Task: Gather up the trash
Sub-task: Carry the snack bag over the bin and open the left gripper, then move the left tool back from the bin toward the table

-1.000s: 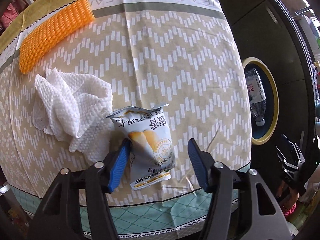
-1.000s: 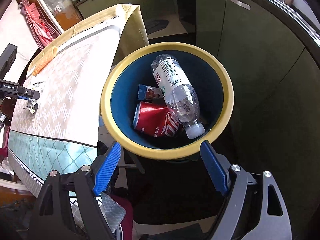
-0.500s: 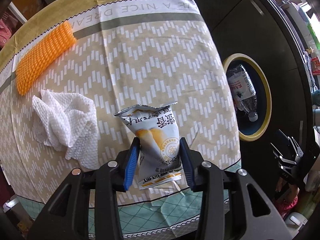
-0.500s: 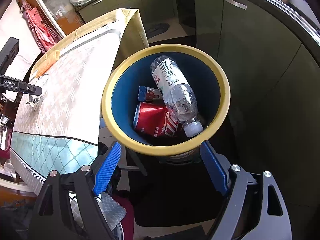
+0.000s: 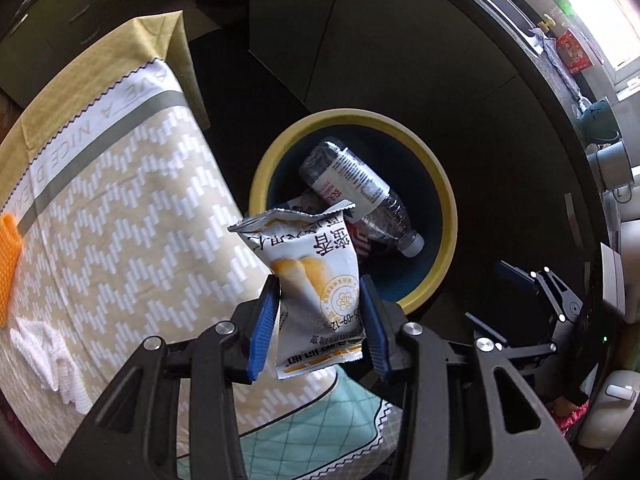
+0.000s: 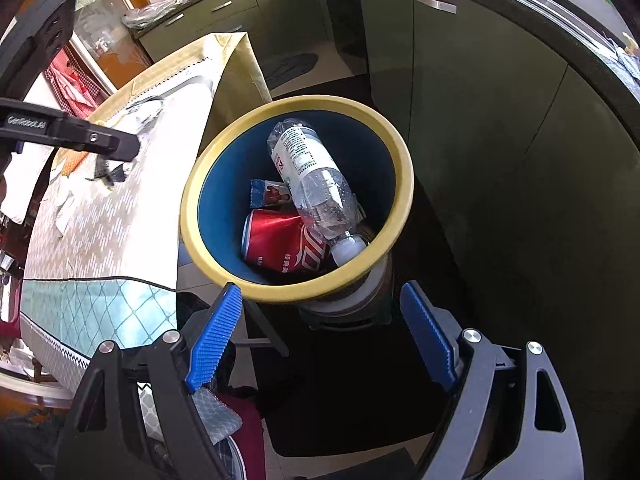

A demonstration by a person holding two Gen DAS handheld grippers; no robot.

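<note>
Between my left gripper's (image 5: 320,320) blue pads sits the torn snack wrapper (image 5: 312,280), pinched at its lower half, its ragged open top standing up toward the centre of the left wrist frame. My jaws are clenched on it from both sides, and the wrapper hangs clear of the tablecloth (image 5: 120,220).

Just behind the wrapper, at centre right of that frame, is the yellow-rimmed trash bin (image 5: 448,216) with its blue inside. A clear plastic water bottle (image 5: 352,184) lies slanted in it, cap toward the lower right. At the lower left edge lies a crumpled white paper towel (image 5: 44,356), and at the far left edge an orange mesh piece (image 5: 8,264), both on the tablecloth.

My right gripper (image 6: 320,336) is released, its blue pads spread wide with nothing between them, at the bottom of the right wrist frame. Above it, at frame centre, the same bin (image 6: 200,184) holds the bottle (image 6: 312,176), a crushed red cola can (image 6: 280,244) under it, and a small blue-and-red packet (image 6: 268,194) against the left wall. In the upper left of this frame my left gripper reaches over the table.
</note>
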